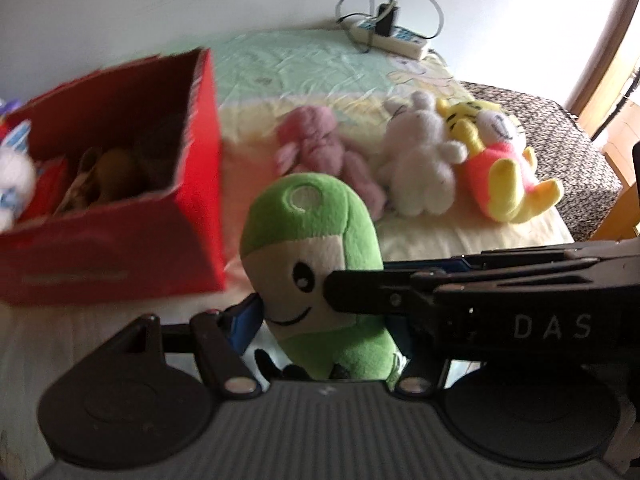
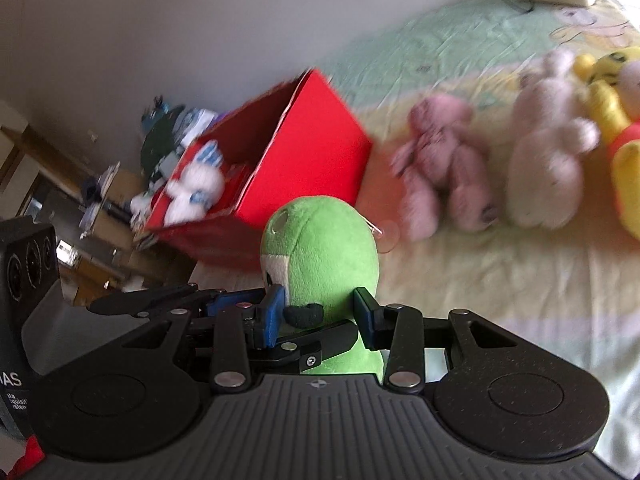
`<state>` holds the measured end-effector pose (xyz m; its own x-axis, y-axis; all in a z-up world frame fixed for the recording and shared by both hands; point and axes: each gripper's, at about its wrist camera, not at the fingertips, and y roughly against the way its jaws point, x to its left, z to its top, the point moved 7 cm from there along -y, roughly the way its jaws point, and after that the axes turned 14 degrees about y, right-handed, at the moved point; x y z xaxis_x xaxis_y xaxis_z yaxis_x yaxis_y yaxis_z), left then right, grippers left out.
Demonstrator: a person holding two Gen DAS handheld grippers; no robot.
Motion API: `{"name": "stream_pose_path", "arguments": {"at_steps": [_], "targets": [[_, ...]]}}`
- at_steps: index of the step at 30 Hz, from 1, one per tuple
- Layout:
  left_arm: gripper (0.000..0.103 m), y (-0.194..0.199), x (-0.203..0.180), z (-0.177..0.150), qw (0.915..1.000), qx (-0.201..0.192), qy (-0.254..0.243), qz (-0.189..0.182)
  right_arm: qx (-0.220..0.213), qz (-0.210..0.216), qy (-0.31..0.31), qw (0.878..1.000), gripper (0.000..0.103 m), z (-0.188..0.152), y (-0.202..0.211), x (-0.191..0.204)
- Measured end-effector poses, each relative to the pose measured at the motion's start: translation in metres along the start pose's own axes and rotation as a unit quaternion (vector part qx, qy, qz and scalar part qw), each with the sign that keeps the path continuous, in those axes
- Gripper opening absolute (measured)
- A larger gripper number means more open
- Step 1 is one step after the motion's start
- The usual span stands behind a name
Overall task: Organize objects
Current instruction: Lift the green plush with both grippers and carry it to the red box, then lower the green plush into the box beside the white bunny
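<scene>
One red box [image 1: 120, 248] stood on the bed [image 1: 460, 240] at the left. Beside it, the left hand-held gripper [image 1: 320, 312] and right hand-held gripper [image 2: 320, 312] both clamped one green plush [image 1: 320, 264]. Three plush toys [image 1: 424, 160] lay rightward.

White wall [image 1: 160, 8], bed [image 1: 304, 60], prob. daylight.

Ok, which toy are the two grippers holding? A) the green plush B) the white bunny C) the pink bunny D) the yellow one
A: the green plush sits pinched between the right gripper pads, with the left gripper closed on it too, while the other toys lie on the bed.
</scene>
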<state>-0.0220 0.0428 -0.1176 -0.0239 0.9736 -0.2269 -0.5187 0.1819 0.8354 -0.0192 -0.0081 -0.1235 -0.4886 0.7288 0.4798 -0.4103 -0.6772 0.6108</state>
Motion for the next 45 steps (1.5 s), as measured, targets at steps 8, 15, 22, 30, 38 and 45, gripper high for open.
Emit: {"name": "stream_pose_path", "arguments": {"at_steps": [8,15,22,30,38,45], "targets": [[0.064,0.017,0.058,-0.013,0.9995,0.004,0.027,0.017,0.032,0.025,0.025,0.999,0.041,0.002,-0.035,0.047],[0.064,0.036,0.105,-0.01,0.999,-0.004,0.036,0.026,0.041,0.041,0.042,0.997,0.041,0.011,-0.065,0.087],[0.064,0.064,0.149,-0.01,0.9982,-0.02,0.041,0.04,0.041,0.073,0.074,0.994,0.041,0.025,-0.091,0.131],[0.064,0.102,0.191,0.005,0.996,-0.061,0.043,0.05,0.016,0.104,0.086,0.991,0.041,0.048,-0.106,0.169],[0.064,0.124,0.208,0.029,0.9947,-0.093,0.012,0.042,-0.027,0.104,0.08,0.991,0.041,0.07,-0.106,0.186],[0.064,0.132,0.207,0.057,0.9928,-0.117,-0.019,0.019,-0.062,0.093,0.052,0.992,0.041,0.091,-0.101,0.182]]}}
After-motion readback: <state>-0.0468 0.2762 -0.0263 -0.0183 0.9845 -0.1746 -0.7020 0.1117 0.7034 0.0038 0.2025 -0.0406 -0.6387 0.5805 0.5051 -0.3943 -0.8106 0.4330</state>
